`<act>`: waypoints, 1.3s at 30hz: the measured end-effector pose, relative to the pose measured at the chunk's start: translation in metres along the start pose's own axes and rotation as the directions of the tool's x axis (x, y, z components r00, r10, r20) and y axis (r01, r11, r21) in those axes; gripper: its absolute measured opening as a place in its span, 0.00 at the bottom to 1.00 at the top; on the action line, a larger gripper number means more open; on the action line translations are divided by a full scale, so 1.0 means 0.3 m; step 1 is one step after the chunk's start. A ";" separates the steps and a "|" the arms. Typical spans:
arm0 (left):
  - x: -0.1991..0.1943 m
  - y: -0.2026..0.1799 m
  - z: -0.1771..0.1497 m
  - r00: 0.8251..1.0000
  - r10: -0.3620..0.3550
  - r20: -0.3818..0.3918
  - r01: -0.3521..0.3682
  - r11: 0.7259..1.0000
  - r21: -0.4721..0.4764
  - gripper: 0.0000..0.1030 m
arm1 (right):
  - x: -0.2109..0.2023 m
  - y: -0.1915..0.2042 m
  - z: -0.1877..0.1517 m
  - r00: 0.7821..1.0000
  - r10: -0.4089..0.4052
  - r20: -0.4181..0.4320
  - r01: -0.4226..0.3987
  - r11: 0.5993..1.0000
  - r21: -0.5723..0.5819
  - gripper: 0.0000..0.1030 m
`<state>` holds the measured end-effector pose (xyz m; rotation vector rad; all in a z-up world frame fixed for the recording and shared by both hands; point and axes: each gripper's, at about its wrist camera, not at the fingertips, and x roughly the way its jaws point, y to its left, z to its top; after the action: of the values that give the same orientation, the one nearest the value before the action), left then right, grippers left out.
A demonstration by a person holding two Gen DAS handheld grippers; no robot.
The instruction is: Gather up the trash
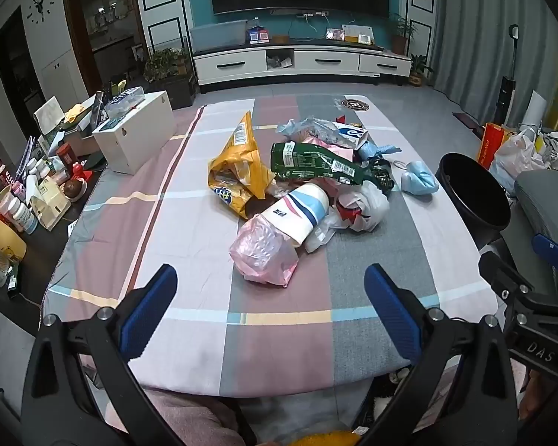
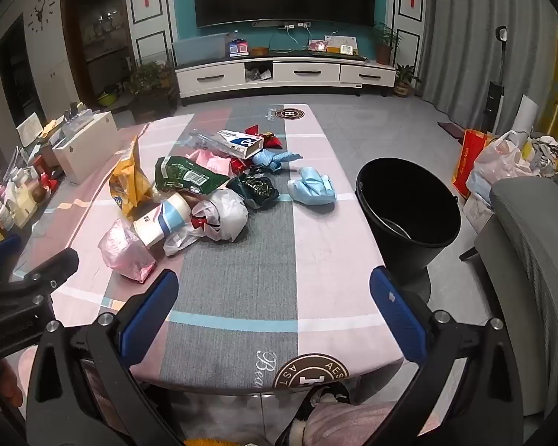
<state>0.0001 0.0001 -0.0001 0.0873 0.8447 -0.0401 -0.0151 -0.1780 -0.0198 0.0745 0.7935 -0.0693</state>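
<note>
The trash sits in a loose heap in the middle of the cloth-covered tabletop (image 1: 189,223), and none of it has been picked up yet.

Going left to right across the heap, the yellow snack bag (image 1: 238,171) stands crumpled and open; it looks light and crackly, and is probably best pinched at a folded upper edge. Nearest the front, the pink plastic bag (image 1: 264,252) is soft and bunched, so a grip on its gathered bulk should hold. Against it lies a paper cup (image 1: 301,212) on its side, light but crushable; closing across its rim or wall seems safest. Behind it, the green packet (image 1: 312,163) looks slick and flat. The white plastic bag (image 2: 223,215) is limp and will likely trail. Farthest right, slightly apart from the heap, the blue mask (image 2: 310,187) is soft cloth, easily pinched anywhere.

The black bucket (image 2: 409,200) stands just beside the tabletop's right edge, with little inside.

The left claw (image 1: 271,312) is spread wide and empty, hovering near the front edge. The right claw (image 2: 273,314) is equally wide and holds nothing.
</note>
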 end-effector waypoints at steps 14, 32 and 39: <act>-0.001 -0.006 -0.001 1.000 0.000 0.003 0.000 1.000 0.006 0.97 | 0.003 0.002 0.002 1.000 -0.002 -0.002 0.002 1.000 0.002 0.98; 0.018 -0.007 -0.001 1.000 0.006 0.005 -0.006 1.000 0.009 0.97 | 0.000 -0.004 0.002 1.000 -0.002 0.002 0.002 1.000 0.005 0.98; 0.028 -0.010 -0.001 1.000 0.000 0.004 0.000 1.000 0.012 0.97 | -0.001 -0.002 0.004 1.000 0.000 0.004 0.000 1.000 0.004 0.97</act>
<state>0.0052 -0.0028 -0.0069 0.0991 0.8408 -0.0451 -0.0145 -0.1786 -0.0187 0.0779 0.7894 -0.0713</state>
